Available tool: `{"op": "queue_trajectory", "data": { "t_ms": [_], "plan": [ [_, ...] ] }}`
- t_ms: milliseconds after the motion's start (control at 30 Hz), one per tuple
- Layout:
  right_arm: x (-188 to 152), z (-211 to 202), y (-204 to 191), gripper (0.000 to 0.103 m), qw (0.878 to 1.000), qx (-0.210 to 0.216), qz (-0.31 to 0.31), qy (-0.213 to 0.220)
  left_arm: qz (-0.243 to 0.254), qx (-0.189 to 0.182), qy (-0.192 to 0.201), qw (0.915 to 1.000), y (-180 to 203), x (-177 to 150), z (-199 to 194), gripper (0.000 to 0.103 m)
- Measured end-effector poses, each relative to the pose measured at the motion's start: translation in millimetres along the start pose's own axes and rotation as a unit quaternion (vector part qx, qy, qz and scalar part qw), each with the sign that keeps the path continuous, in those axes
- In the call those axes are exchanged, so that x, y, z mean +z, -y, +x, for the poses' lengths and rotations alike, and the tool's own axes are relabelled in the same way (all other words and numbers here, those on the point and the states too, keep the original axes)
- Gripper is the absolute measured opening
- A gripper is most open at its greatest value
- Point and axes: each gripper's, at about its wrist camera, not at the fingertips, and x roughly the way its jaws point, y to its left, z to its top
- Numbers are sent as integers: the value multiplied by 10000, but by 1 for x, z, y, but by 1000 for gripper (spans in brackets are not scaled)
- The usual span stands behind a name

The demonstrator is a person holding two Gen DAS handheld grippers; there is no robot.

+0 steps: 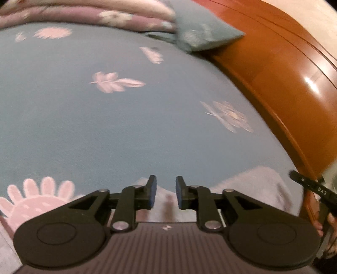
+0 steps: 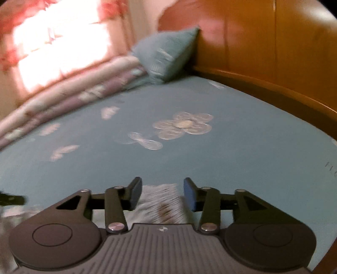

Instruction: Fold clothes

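A pale lilac-white garment [image 1: 252, 185] lies on the blue flowered bed sheet [image 1: 105, 126], low in the left wrist view and under my left gripper [image 1: 166, 185]. That gripper is open by a narrow gap; the cloth shows below the gap and the pads do not pinch it. In the right wrist view my right gripper [image 2: 162, 185] stands open wider above the same garment [image 2: 162, 202], blurred, with a brownish mark on it. Nothing is held between its pads. A black part of the right gripper [image 1: 311, 186] shows at the right edge of the left wrist view.
A wooden bed frame [image 1: 273, 73] curves along the right side. A blue-green pillow [image 1: 202, 33] and a folded pink-and-mauve quilt [image 1: 84, 14] lie at the far end. A bright curtained window [image 2: 59, 42] is behind the quilt. A person's hand [image 1: 331, 221] shows at the right edge.
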Motion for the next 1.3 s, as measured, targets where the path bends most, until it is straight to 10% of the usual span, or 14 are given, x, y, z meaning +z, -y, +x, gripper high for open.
{"op": "queue_trajectory", "data": {
  "t_ms": [200, 367, 667, 933, 1300],
  "plan": [
    [-30, -3, 10, 57, 9913, 811, 669, -787, 659, -703, -535, 9939, 57, -47, 2, 38],
    [-30, -12, 36, 58, 9907, -75, 1116, -780, 364, -153, -794, 9961, 53, -78, 14, 37],
    [-30, -31, -12, 82, 9952, 652, 561, -473, 1013, 272, -573, 9928, 93, -99, -24, 47],
    [-67, -21, -33, 84, 9881, 763, 222, -1318, 689, 678, -711, 9928, 82, -126, -28, 50],
    [-42, -21, -103, 103, 9788, 1906, -274, -701, 13, 1636, 137, 9864, 43, -125, -104, 64]
  ]
}}
